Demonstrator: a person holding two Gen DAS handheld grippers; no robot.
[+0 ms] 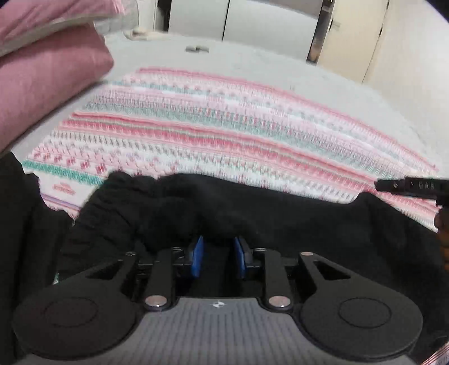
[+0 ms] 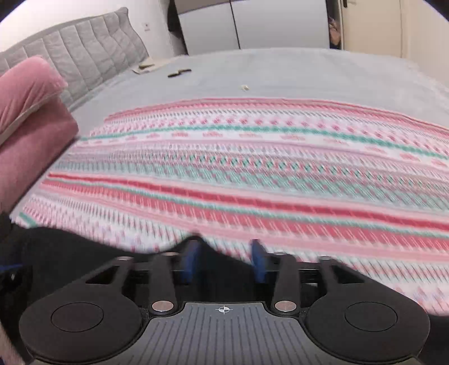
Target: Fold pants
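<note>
The black pants (image 1: 224,207) hang bunched across the lower part of the left wrist view, over a pink, white and teal patterned blanket (image 1: 213,132). My left gripper (image 1: 217,247) has its blue pads partly closed with black cloth between them. In the right wrist view my right gripper (image 2: 226,252) also has black pants cloth (image 2: 84,252) between its blue pads, which stand a little apart. The right gripper's black body shows at the right edge of the left wrist view (image 1: 412,186). Both views are blurred by motion.
The patterned blanket (image 2: 252,174) lies on a grey bed (image 2: 280,73). Folded pink bedding (image 1: 47,84) is stacked at the left; it also shows in the right wrist view (image 2: 31,112). A grey padded headboard (image 2: 84,50) is behind. Small dark items (image 2: 179,73) lie at the far end. Wardrobe doors (image 1: 252,19) stand beyond.
</note>
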